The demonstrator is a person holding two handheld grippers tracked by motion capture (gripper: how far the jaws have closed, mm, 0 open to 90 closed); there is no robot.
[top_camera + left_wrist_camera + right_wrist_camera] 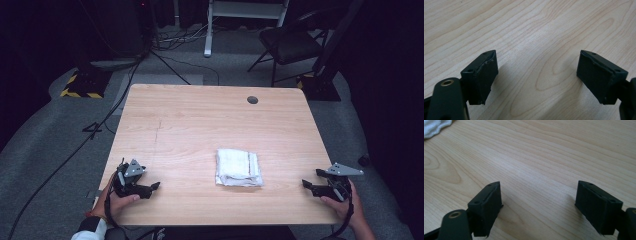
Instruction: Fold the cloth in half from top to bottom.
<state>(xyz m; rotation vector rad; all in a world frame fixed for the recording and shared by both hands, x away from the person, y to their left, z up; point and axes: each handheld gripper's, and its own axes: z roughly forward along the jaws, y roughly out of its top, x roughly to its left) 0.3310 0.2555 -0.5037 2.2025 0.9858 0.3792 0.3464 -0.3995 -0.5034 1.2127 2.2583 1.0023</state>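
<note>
A folded white cloth (238, 167) lies on the wooden table (200, 120), a little right of the middle and toward the near edge. My left gripper (154, 186) rests low at the table's near left corner, held in a hand, jaws pointing right toward the cloth. In the left gripper view its jaws stand wide apart, left gripper (536, 75) open over bare wood. My right gripper (306, 184) sits at the near right edge, jaws pointing left. The right gripper (539, 205) is open with nothing between its fingers; a corner of the cloth (435, 127) shows at top left.
A round cable hole (252, 99) sits near the table's far right edge. Beyond the table stand a black chair (290, 45), a white frame leg (208, 30) and cables on the grey carpet. A yellow-black striped base (80, 87) lies at far left.
</note>
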